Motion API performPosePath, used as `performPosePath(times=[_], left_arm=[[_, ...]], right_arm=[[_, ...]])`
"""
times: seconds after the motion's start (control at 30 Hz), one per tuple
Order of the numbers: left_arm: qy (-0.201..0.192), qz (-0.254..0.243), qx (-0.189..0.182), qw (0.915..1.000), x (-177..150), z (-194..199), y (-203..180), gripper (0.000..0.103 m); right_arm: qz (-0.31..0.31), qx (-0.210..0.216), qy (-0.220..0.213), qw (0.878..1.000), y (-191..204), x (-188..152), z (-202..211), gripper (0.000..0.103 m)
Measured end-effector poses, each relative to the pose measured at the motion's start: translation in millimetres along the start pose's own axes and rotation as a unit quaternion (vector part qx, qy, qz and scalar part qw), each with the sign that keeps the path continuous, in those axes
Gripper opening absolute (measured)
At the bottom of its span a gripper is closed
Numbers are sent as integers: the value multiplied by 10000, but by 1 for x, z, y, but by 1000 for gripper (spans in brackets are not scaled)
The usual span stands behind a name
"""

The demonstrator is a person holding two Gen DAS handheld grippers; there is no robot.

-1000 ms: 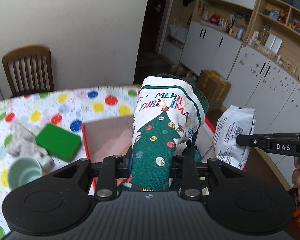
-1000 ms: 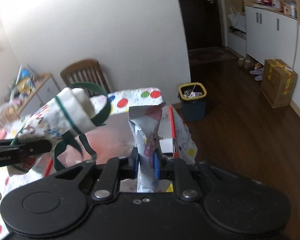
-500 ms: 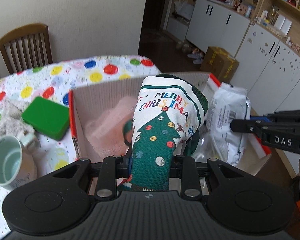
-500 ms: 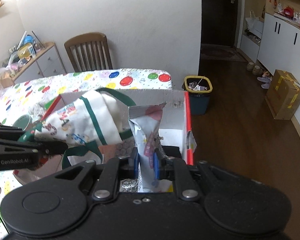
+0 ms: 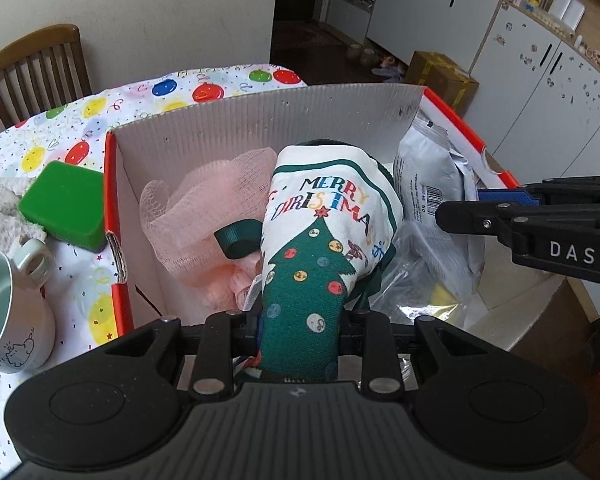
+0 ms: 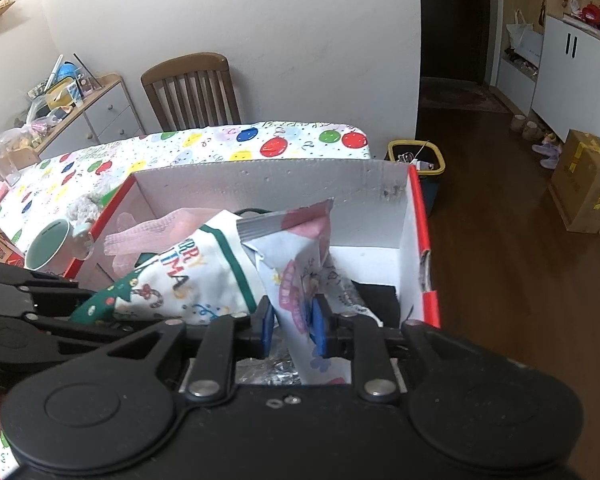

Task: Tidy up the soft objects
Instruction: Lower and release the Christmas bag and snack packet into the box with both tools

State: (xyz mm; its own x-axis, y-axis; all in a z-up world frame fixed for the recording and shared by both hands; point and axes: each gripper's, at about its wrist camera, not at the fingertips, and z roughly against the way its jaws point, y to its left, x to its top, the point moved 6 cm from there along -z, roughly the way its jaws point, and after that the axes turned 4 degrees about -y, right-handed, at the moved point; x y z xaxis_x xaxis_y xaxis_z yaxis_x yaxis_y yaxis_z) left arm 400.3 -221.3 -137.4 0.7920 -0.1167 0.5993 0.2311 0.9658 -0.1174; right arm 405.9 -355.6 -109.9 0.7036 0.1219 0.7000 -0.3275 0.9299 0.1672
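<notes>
The person is lowering two soft items into the white corrugated cardboard box with red outer edges (image 5: 268,120), which is sitting on the balloon-print worktop (image 5: 80,120). The left gripper (image 5: 300,320) is pinching a printed cloth Christmas bag with green trim (image 5: 324,236), its woven fabric bunching just above the box interior. The right gripper (image 6: 290,324) is pinching a crinkly white-and-pink printed foil pouch (image 6: 296,264) beside it, at the box's right side. A pink mesh bath puff (image 5: 204,208) is already lying inside, along with clear plastic wrapping (image 5: 416,280). The next move probably calls for easing both items down and letting go of them. Outside the box, a fuzzy grey plush toy (image 5: 0,216), a green block-shaped sponge (image 5: 64,204) and a glazed ceramic mug (image 5: 8,312) are waiting.
</notes>
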Motion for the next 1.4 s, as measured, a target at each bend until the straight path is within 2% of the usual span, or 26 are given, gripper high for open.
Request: performPosePath(times=[0.13, 0.23, 0.3, 0.4, 0.57, 0.6, 0.67, 0.93, 1.0, 1.07, 1.2, 1.4], left_arm=[[30, -29, 27, 10000, -1, -2, -1, 28], [10, -132, 54, 9999, -1, -1, -3, 33], [-25, -168, 76, 9998, 0, 1, -4, 53], [-143, -173, 46, 9997, 1, 7, -3, 66], [-327, -234, 27, 9992, 4, 18, -6, 67], [-342, -220, 7, 9992, 4, 20, -6, 67], [-373, -169, -37, 9992, 3, 25, -5, 68], [-701, -9, -114, 9975, 2, 55, -4, 69], [-779, 32, -145, 9969, 3, 64, -5, 73], [-864, 50, -171, 9961, 2, 73, -4, 74], [-1029, 106, -175, 9945, 1, 92, 1, 76], [-1230, 263, -201, 9919, -2, 121, 16, 83]], right_arm=[[-125, 75, 32, 9999, -1, 0, 2, 25], [-206, 119, 38, 9997, -2, -1, 5, 29], [-252, 180, 26, 9995, -2, -1, 8, 29], [-219, 189, 9, 9996, -1, -1, 12, 30], [-230, 266, -21, 9994, 1, -1, 21, 33], [-230, 282, -28, 9993, 1, 0, 24, 36], [-199, 293, -83, 9993, 3, 1, 29, 49], [-50, 510, -245, 9984, 14, 1, 54, 49], [-7, 580, -290, 9979, 18, 3, 60, 53], [30, 646, -350, 9973, 23, 5, 66, 63], [135, 777, -442, 9959, 36, 10, 76, 64], [314, 930, -530, 9938, 61, 16, 86, 74]])
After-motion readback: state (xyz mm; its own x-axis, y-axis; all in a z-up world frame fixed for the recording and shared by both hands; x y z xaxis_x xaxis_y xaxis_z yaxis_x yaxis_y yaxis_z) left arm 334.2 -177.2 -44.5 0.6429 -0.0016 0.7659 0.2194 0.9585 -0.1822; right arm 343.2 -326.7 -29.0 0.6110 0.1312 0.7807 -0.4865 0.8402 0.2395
